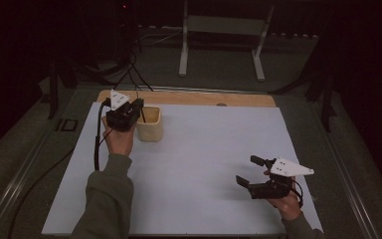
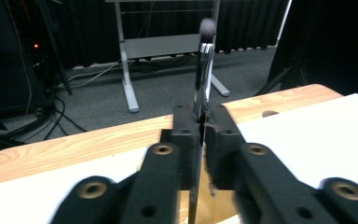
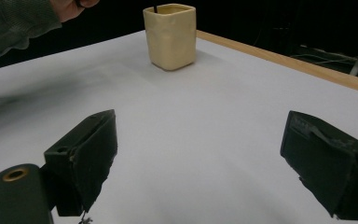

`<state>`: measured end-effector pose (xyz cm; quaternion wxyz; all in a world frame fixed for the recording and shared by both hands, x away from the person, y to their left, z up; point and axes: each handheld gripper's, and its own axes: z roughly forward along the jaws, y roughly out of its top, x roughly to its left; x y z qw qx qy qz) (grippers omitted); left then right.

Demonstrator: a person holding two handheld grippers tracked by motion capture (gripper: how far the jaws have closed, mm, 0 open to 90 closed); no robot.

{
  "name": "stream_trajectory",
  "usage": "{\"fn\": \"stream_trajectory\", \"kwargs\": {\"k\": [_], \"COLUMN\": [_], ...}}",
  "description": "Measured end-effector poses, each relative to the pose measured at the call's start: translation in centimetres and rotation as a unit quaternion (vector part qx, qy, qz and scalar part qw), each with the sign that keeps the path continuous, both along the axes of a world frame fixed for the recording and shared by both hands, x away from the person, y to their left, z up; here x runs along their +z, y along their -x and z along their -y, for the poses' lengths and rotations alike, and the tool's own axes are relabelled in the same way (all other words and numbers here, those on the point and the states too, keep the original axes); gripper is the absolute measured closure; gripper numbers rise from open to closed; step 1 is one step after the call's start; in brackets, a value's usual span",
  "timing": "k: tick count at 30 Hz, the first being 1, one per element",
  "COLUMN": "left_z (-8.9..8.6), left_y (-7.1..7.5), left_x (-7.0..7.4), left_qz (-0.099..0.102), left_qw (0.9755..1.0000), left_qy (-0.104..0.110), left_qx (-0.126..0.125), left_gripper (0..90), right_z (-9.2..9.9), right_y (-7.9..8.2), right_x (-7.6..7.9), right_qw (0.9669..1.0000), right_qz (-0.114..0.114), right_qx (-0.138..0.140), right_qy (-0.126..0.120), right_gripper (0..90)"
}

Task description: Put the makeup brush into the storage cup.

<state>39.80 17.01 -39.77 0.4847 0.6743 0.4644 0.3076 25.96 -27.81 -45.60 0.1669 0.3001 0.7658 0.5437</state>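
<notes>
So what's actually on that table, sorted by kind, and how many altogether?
Cream holder cup: 1
Thin metal utensil with a dark tip, clamped upright over the cup by the left gripper: 1
White mat: 1
Hand-held grippers, counting the right gripper: 2
Total: 5

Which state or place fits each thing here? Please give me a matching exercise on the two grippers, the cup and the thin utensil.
Things:
1. left gripper
2. right gripper
3. cream cup
4. thin utensil

States or places:
A. stands upright near the mat's far left corner
B. fingers wide apart, nothing between them
C. pinched between black fingers, sticking up past them
D. fingers closed on a slim metal shaft over the cup

Pairs: 1-D, 2-B, 3-A, 4-C
</notes>
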Motion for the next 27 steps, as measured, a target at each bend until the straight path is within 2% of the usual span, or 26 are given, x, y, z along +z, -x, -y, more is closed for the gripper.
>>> {"fn": "stream_trajectory", "kwargs": {"k": [2,3,6,15,27], "left_z": [-0.1,-0.2,-0.6,-1.0,-1.3], "left_y": [-0.1,-0.1,-0.1,-0.1,-0.1], "left_x": [0.0,0.0,0.0,0.1,0.1], "left_qz": [-0.002,-0.001,0.000,0.000,-0.009], "left_qw": [0.9999,0.9999,0.9997,0.9997,0.9998], "left_qy": [0.012,0.013,0.026,0.022,0.018], "left_qx": [-0.004,-0.002,0.001,0.008,0.000], "left_gripper": [53.9,45.1,30.1,19.2,17.4], "right_z": [0.0,0.0,0.0,-0.1,0.0], "right_y": [0.0,0.0,0.0,0.0,-0.1], "right_x": [0.0,0.0,0.0,-0.1,-0.1], "right_qw": [1.0000,1.0000,1.0000,1.0000,1.0000], "right_qz": [-0.001,-0.001,-0.001,-0.002,-0.001], "right_qx": [0.000,0.000,0.000,0.000,-0.001], "right_qy": [0.000,0.000,0.000,0.001,0.002], "right_gripper": [10.9,10.9,10.9,10.9,10.9]}}
